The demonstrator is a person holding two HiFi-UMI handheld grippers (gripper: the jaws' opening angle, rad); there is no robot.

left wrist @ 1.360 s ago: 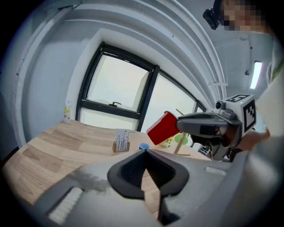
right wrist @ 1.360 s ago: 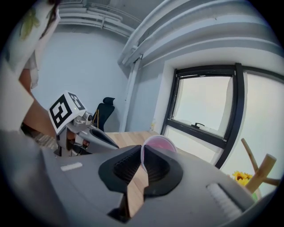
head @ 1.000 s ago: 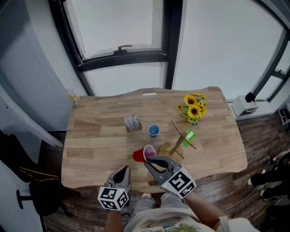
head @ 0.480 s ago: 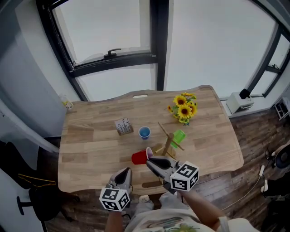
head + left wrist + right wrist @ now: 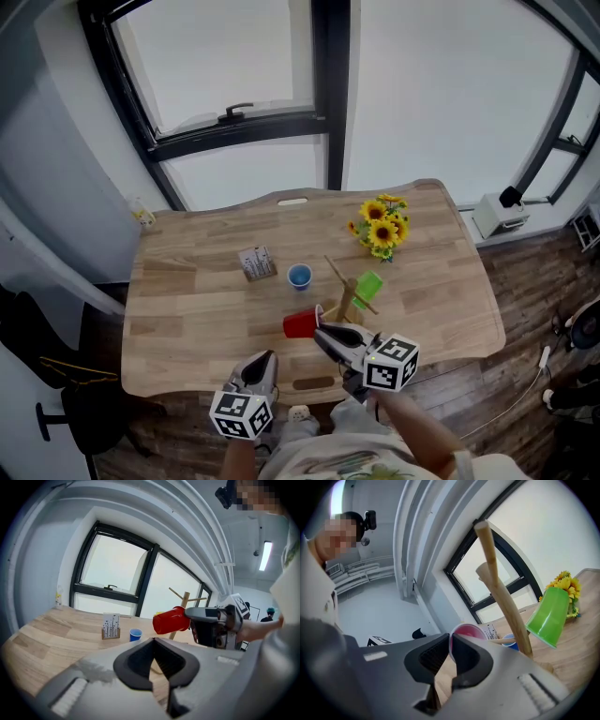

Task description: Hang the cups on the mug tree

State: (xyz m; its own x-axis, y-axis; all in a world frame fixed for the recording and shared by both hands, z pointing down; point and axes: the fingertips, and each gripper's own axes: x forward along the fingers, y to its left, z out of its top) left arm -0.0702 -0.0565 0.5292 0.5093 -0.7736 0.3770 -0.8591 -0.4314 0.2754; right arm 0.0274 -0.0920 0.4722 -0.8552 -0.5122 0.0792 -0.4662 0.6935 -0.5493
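Observation:
My right gripper (image 5: 325, 331) is shut on the rim of a red cup (image 5: 300, 324), which lies on its side in the air just left of the wooden mug tree (image 5: 348, 296). In the right gripper view the cup's pink-lit rim (image 5: 467, 632) is pinched between the jaws, with the tree's trunk (image 5: 502, 590) close ahead. A green cup (image 5: 368, 284) hangs upside down on a right-hand peg, and shows as the green cup (image 5: 548, 616) in that view too. A blue cup (image 5: 299, 276) stands on the table behind. My left gripper (image 5: 264, 360) hovers at the near table edge, shut and holding nothing.
A small card holder (image 5: 255, 262) stands left of the blue cup. A bunch of sunflowers (image 5: 380, 223) sits at the back right of the wooden table (image 5: 187, 309). Windows rise behind the table's far edge.
The right gripper has rolled at the wrist with the red cup in it and shifted a little closer to the mug tree. The left gripper has drifted slightly along the near edge.

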